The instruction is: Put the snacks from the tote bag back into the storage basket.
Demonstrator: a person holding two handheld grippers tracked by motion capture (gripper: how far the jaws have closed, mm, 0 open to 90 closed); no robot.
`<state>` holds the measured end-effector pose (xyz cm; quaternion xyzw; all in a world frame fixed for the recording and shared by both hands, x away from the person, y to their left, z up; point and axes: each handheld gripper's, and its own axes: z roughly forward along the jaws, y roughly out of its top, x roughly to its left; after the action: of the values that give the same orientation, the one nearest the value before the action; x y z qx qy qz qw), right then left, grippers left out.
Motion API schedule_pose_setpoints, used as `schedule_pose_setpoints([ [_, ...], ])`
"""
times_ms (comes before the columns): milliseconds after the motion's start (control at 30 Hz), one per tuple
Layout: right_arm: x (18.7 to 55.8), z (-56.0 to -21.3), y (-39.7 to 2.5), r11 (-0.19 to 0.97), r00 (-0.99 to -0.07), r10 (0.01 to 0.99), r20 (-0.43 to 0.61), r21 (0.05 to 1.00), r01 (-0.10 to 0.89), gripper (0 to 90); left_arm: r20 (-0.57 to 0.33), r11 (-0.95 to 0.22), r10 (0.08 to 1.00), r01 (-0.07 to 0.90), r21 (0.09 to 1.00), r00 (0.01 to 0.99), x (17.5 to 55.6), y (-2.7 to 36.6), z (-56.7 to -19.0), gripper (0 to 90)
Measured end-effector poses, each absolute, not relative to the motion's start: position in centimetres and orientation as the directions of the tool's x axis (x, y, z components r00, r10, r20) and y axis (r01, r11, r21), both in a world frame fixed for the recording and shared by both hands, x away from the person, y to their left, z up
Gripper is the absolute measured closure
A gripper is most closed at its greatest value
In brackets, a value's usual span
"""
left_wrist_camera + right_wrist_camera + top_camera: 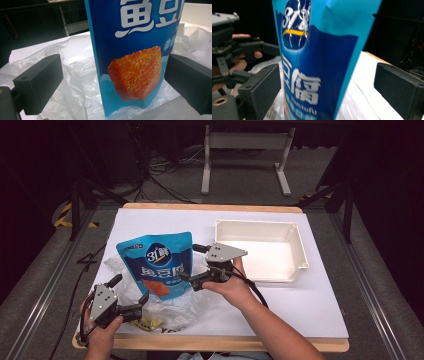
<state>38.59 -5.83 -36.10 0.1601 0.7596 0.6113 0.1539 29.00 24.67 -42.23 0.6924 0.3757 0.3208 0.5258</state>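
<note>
A blue snack pouch [157, 262] printed with an orange cube stands upright on a crumpled clear plastic bag [165, 307]. My left gripper [131, 289] is at the pouch's near left, open, its jaws wide apart on either side of the pouch's [132, 62] lower part without touching it. My right gripper [194, 265] is at the pouch's right edge, also open. In the right gripper view the pouch [317, 62] rises between the two jaws, close to the left one. The left gripper [239, 47] and its hand show behind it.
A white rectangular tray [298, 251] stands on the white table cover [310, 305] to the right, just beyond my right hand. A small yellow item [148, 322] lies under the plastic bag near the front edge. A table frame [245, 142] stands on the floor beyond.
</note>
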Motion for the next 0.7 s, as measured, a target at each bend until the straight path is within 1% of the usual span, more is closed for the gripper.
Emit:
schedule_pose_setpoints([
  [67, 38.7, -36.4, -5.3, 0.193, -0.907, 0.421, -0.025, 0.979, 0.063, 7.8, 0.047, -0.164, 0.857, 0.186, 0.969, 0.513, 29.0, 24.7, -42.2, 2.7],
  [200, 39.0, -37.3, -4.3, 0.218, -0.909, 0.415, -0.018, 0.973, 0.08, 7.9, 0.045, -0.161, 0.857, 0.184, 0.97, 0.514, 29.0, 24.6, -42.2, 2.7],
  [367, 39.1, -38.4, -3.4, 0.257, -0.902, 0.427, -0.063, 0.965, 0.055, 9.0, 0.045, -0.169, 0.855, 0.196, 0.966, 0.516, 29.0, 24.7, -42.2, 2.7],
  [500, 39.2, -39.2, -2.8, 0.246, -0.908, 0.416, -0.049, 0.968, 0.06, 9.0, 0.04, -0.158, 0.858, 0.19, 0.969, 0.512, 29.1, 24.8, -42.2, 2.6],
  [700, 39.3, -40.4, -1.9, 0.249, -0.907, 0.417, -0.06, 0.967, 0.051, 8.4, 0.044, -0.161, 0.857, 0.185, 0.969, 0.513, 29.0, 24.7, -42.2, 2.7],
])
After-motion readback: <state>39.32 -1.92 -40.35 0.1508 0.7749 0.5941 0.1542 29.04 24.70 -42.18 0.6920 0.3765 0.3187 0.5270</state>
